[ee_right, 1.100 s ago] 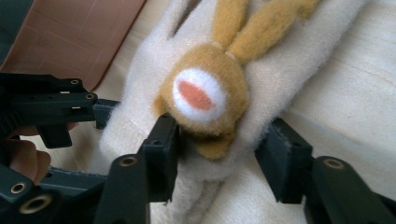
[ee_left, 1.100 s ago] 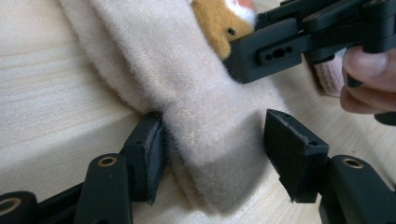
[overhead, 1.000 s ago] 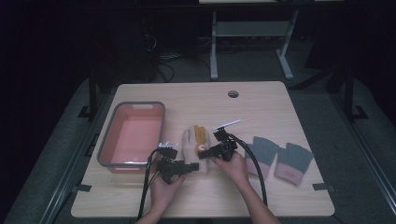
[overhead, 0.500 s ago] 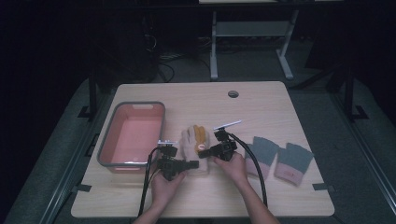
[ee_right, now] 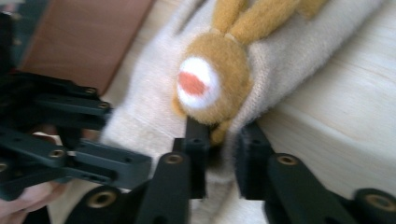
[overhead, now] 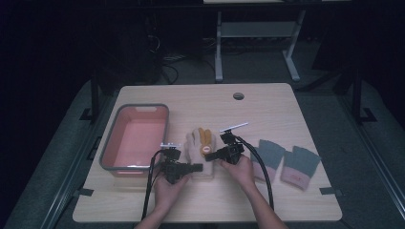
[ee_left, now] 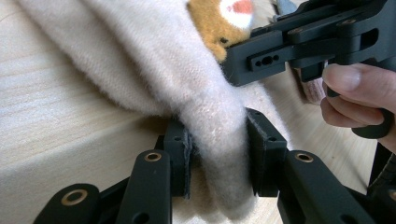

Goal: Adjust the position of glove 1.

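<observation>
Gripping a cream glove [overhead: 199, 151] from both sides, two hand-held claws meet near the middle of the tabletop [overhead: 267, 102]. The glove lies flat, just right of a pink bin [overhead: 134, 139], with a brown plush animal patch [overhead: 206, 138] on its back. The left claw [overhead: 193, 167] has just been closing and is clamped on a fold of the glove's near cuff edge; the left gripper view shows the fleece pinched between its pads [ee_left: 180, 156]. The right claw [overhead: 213, 153] is clamped on the glove's right edge, just under the patch, with fabric bunched between its pads [ee_right: 198, 140]. Two grey mittens [overhead: 286, 162] lie apart to the right.

To do this step well, both claws should probably hold through both layers of fleece, then lift together and level, so the glove hangs taut rather than slipping out of one side. The left grip looks shallow, near the hem, and could pull free if tugged sideways.
</observation>
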`<state>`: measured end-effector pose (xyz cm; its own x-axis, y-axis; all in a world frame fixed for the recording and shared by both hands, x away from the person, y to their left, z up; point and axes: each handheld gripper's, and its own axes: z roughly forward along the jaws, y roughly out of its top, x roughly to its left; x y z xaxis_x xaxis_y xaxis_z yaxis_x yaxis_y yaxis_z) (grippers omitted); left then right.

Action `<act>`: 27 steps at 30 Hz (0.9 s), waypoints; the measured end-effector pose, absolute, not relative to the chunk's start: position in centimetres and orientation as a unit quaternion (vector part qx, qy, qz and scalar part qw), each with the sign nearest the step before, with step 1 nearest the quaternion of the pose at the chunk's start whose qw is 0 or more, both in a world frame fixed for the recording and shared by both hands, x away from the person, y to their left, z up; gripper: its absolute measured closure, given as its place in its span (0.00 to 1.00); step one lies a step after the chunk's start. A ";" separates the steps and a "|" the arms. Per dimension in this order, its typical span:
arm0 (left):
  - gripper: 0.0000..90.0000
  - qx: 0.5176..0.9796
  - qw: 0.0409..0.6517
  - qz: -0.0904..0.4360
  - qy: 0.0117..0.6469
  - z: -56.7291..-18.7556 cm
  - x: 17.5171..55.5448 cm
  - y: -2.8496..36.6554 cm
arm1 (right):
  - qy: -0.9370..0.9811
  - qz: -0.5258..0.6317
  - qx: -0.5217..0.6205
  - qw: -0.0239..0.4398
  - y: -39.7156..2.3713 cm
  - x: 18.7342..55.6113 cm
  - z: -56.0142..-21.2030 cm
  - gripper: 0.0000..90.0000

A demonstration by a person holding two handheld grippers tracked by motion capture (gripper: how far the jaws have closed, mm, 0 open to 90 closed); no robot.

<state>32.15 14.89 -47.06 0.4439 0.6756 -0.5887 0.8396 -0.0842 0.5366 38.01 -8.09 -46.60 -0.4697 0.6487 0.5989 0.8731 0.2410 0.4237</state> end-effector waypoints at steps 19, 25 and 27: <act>0.75 0.731 0.445 -0.104 0.507 -46.6 32.5 14.8 | -0.765 -0.389 -0.488 0.162 -8.7 37.9 -46.0 0.91; 0.75 0.738 0.448 -0.099 0.494 -45.4 32.7 14.4 | -0.762 -0.401 -0.484 0.156 -9.3 37.6 -44.9 0.91; 0.75 0.739 0.450 -0.099 0.492 -45.1 32.7 14.4 | -0.759 -0.406 -0.484 0.155 -9.6 37.5 -44.6 0.91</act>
<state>32.72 14.37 -45.11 0.4964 0.6374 -0.5893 0.8160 -0.1111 0.5672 37.55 -9.55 -44.58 -0.4830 0.6092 0.6289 0.8614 0.2016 0.4663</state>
